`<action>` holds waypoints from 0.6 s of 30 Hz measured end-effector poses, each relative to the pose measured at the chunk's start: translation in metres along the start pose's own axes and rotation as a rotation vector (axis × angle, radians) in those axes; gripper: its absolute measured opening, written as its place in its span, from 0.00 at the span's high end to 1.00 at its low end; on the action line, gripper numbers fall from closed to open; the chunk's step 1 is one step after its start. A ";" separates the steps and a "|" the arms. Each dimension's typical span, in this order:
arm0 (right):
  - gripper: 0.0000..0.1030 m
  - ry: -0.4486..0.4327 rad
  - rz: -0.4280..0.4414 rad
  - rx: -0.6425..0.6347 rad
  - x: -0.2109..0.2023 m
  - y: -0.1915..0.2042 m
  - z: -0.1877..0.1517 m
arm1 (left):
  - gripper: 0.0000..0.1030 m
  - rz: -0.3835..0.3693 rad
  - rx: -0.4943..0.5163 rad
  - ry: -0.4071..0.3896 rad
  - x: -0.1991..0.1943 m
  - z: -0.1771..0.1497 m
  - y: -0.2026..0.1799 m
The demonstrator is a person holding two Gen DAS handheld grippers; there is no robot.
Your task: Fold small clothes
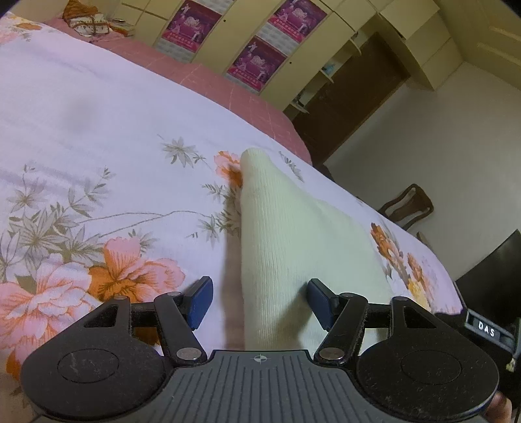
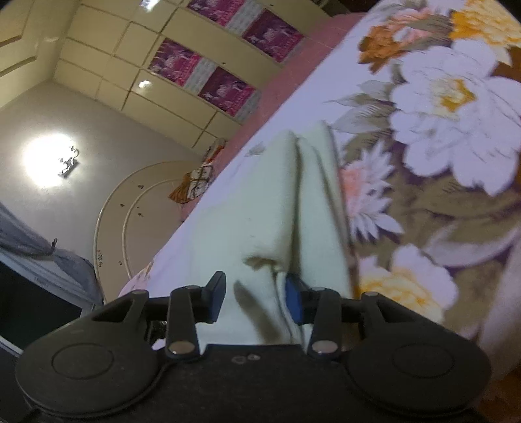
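Observation:
A pale cream knitted garment (image 1: 286,234) lies on the floral bedsheet (image 1: 97,136), stretching away from my left gripper (image 1: 259,302). The left jaws stand wide apart with the cloth's near end between them, not pinched. In the right wrist view the same cream garment (image 2: 260,208) lies in folds on the sheet. My right gripper (image 2: 257,299) is open around a bunched edge of the cloth; its blue right pad (image 2: 293,302) touches a fold.
The bed's pink edge (image 1: 228,94) runs along cream wardrobes with purple posters (image 1: 257,65). A bundle of patterned cloth (image 1: 88,22) lies at the bed's far corner. A wooden chair (image 1: 407,205) and a dark chair (image 1: 488,276) stand beside the bed.

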State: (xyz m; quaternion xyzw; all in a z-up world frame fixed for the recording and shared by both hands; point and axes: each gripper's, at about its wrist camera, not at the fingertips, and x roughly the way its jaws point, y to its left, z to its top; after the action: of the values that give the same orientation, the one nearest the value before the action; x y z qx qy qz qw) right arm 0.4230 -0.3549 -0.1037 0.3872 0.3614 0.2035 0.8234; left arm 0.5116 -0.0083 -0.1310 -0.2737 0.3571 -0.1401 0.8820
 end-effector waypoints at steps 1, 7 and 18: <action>0.62 -0.002 0.000 -0.011 0.002 0.002 0.002 | 0.38 -0.002 0.000 0.002 0.000 0.000 0.000; 0.66 -0.014 -0.051 -0.038 0.013 0.008 0.009 | 0.38 -0.010 0.005 0.006 0.000 0.001 0.001; 0.84 0.020 -0.189 -0.365 0.030 0.065 0.002 | 0.38 0.008 0.045 -0.015 0.009 0.023 -0.019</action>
State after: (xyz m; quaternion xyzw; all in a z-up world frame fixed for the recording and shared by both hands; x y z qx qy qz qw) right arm 0.4406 -0.2970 -0.0655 0.1941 0.3615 0.1913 0.8916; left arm 0.5334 -0.0191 -0.1107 -0.2532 0.3482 -0.1424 0.8913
